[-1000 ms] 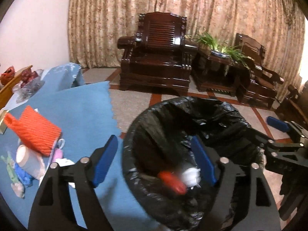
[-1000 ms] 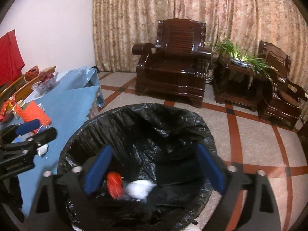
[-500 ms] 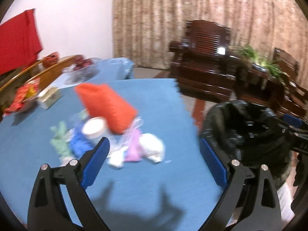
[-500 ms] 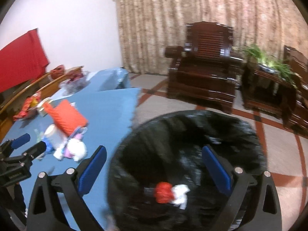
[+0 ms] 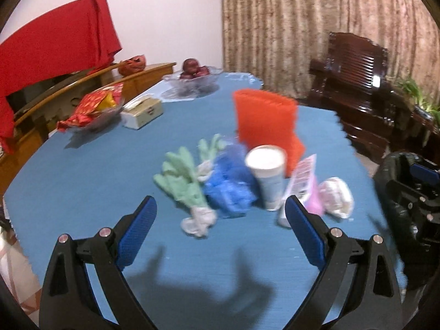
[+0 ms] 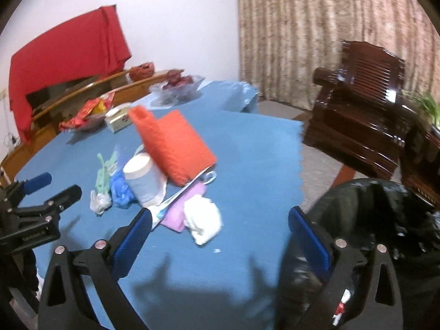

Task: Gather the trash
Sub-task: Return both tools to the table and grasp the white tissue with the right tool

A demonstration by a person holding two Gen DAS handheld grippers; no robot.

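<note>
A heap of trash lies on the blue table (image 5: 90,170): an orange foam net (image 5: 264,118), a white paper cup (image 5: 268,173), a blue crumpled wrapper (image 5: 229,184), a green wrapper (image 5: 181,176), a pink packet (image 5: 305,178) and a white tissue wad (image 5: 337,196). My left gripper (image 5: 220,236) is open and empty, just short of the heap. My right gripper (image 6: 220,239) is open and empty, near the tissue wad (image 6: 203,220). The black-lined trash bin (image 6: 385,220) stands at the table's right edge.
A tissue box (image 5: 141,112), a glass dish of red snack packets (image 5: 90,110) and a fruit bowl (image 5: 192,78) sit at the table's far side. A wooden sideboard with red cloth (image 5: 52,46) is behind. Dark wooden armchairs (image 6: 357,118) stand to the right.
Both grippers have swung left from above the trash bin to face the table. The heap of trash is now straight ahead of them. Both stay open and empty.
</note>
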